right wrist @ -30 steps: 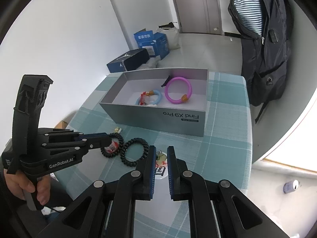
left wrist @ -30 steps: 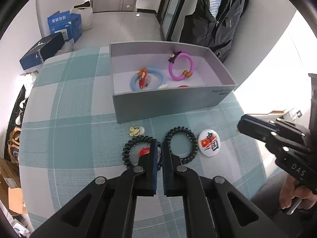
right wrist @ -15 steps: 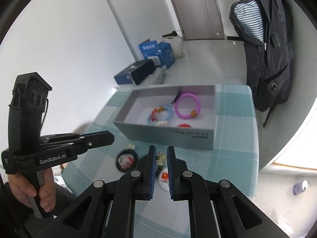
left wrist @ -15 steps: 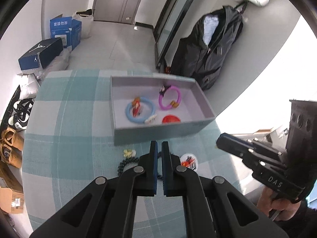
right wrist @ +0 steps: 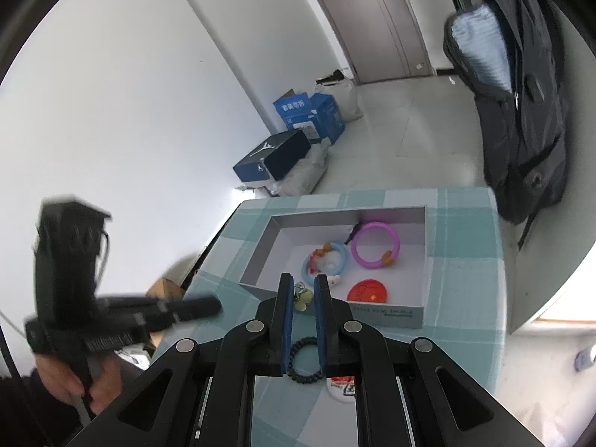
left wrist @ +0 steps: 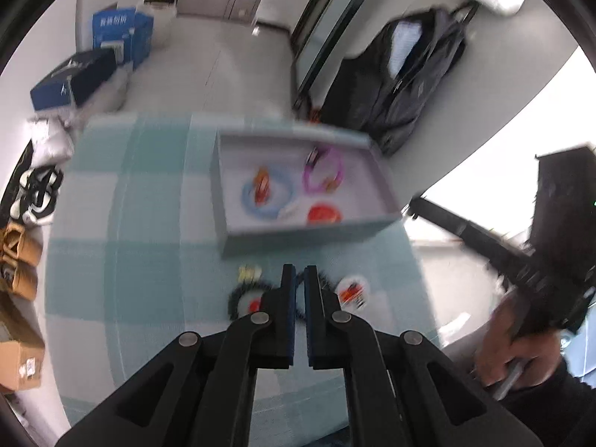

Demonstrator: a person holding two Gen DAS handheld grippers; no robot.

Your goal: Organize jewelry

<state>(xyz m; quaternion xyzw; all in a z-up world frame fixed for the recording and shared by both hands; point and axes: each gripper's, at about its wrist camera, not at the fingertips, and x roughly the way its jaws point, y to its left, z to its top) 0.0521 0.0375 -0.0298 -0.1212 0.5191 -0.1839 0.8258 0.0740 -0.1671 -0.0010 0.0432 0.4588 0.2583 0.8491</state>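
A grey open box (left wrist: 305, 236) (right wrist: 372, 309) on the checked tablecloth holds a blue ring (left wrist: 266, 195) (right wrist: 324, 260), a purple ring (left wrist: 322, 171) (right wrist: 374, 245) and a red round badge (left wrist: 324, 214) (right wrist: 368, 290). In front of the box lie two black beaded bracelets (left wrist: 242, 296) (right wrist: 305, 361), a small yellow flower charm (left wrist: 249, 272) and a white round badge (left wrist: 352, 292) (right wrist: 341, 389). My left gripper (left wrist: 300, 279) is shut and empty, high above the bracelets. My right gripper (right wrist: 302, 290) is shut on a pale flower charm (right wrist: 302, 300), held above the box's near wall.
The table (left wrist: 130, 205) has a teal and white checked cloth. A dark backpack (right wrist: 521, 111) hangs beyond the table's far right edge. Blue boxes (right wrist: 290, 138) and bags lie on the floor beyond the far left. Cardboard and shoes (left wrist: 22, 260) lie left of the table.
Both grippers have risen and pulled back from the table. The right gripper has lifted a flower charm off the cloth and carried it toward the box.
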